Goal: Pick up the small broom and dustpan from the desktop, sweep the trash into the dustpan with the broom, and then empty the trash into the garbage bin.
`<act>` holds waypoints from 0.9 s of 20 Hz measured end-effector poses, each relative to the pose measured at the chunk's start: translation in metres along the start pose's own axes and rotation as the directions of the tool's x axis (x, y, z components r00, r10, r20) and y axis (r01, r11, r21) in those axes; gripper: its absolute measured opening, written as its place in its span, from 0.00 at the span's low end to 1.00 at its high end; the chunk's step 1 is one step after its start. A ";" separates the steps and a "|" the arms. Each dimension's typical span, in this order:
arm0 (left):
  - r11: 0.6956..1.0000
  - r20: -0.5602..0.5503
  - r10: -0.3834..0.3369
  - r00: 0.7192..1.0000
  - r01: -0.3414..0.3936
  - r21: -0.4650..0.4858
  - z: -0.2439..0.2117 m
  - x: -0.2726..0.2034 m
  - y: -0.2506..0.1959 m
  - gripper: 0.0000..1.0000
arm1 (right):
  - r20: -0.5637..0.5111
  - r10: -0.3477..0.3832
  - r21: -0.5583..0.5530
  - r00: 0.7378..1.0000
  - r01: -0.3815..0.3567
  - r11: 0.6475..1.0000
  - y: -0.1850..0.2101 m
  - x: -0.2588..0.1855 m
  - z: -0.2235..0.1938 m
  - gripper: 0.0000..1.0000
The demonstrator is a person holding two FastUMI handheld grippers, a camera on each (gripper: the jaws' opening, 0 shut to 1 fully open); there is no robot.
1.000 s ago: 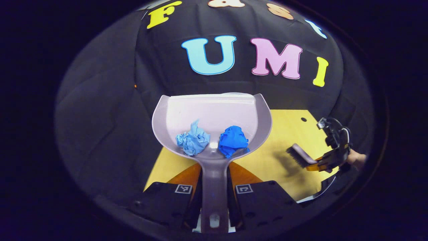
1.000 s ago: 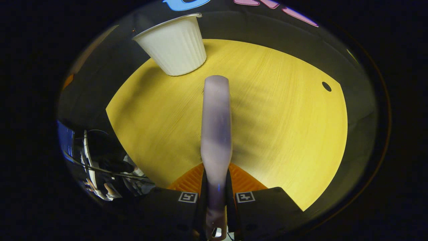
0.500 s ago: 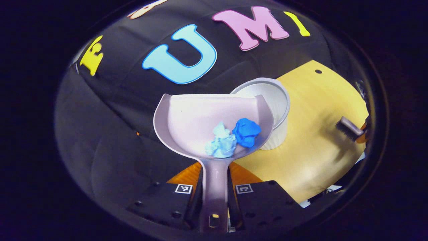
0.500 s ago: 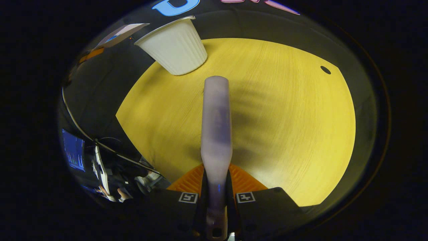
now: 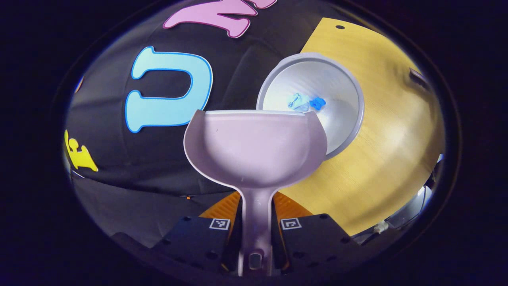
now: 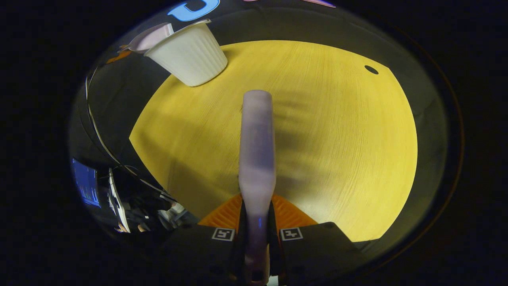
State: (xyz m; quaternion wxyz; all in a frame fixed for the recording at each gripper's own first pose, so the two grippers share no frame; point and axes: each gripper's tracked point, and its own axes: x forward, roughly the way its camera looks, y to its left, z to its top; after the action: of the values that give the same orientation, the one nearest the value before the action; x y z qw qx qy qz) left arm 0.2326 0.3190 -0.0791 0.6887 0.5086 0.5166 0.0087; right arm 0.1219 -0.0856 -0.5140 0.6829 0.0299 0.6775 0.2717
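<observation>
In the left gripper view we see our left gripper (image 5: 256, 234) clamped on the narrow handle of the pale lilac plastic dustpan (image 5: 254, 149), both fingers pressing its sides. The pan's scoop is bare inside, and it is held tipped so that its front lip lies over the near rim of the round white plastic garbage bin (image 5: 349, 103). At the bottom of the bin lie the two bits of trash, a crumpled pale blue paper wad (image 5: 298, 101) and a smaller crumpled deep blue paper wad (image 5: 317, 103), just beside each other, touching or nearly so. The bin stands on the yellow wooden desktop (image 5: 381, 159), close to its edge by the black cloth wall. Far off at the right rim of this view a small dark shape (image 5: 417, 75) hangs above the desktop; it is too small for us to tell what it is.

In the right gripper view our right gripper (image 6: 256, 234) is closed on the pale lilac handle of the small broom (image 6: 257, 159), which runs straight forward from between the fingers, held above the desktop (image 6: 337, 139); its bristles are hidden from us beneath the handle. Well apart from it, at the far left corner of the desktop, we see the ribbed white outside of the garbage bin (image 6: 188, 59), upright, with an edge of the dustpan (image 6: 149, 37) showing just above and behind its rim
</observation>
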 end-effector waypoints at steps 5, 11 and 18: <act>0.998 0.049 0.010 0.999 -0.007 -0.065 -0.001 0.001 0.000 0.30 | 0.001 0.015 0.021 1.000 -0.015 1.000 -0.003 0.000 0.004 0.28; 0.944 0.209 -0.001 0.978 0.070 -0.323 0.026 -0.009 0.005 0.27 | 0.033 -0.020 0.072 0.999 0.018 0.997 -0.019 -0.012 0.020 0.27; 0.790 0.614 -0.043 0.788 0.403 -0.463 0.106 -0.053 -0.026 0.30 | 0.084 -0.065 0.132 0.994 0.053 0.990 -0.023 -0.031 0.040 0.27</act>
State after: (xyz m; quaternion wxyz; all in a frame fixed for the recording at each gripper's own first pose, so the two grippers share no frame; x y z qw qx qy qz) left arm 0.2711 0.2046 -0.0657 0.9265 0.1883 0.3167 -0.0761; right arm 0.1688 -0.1049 -0.4925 0.7164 0.0661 0.6636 0.2052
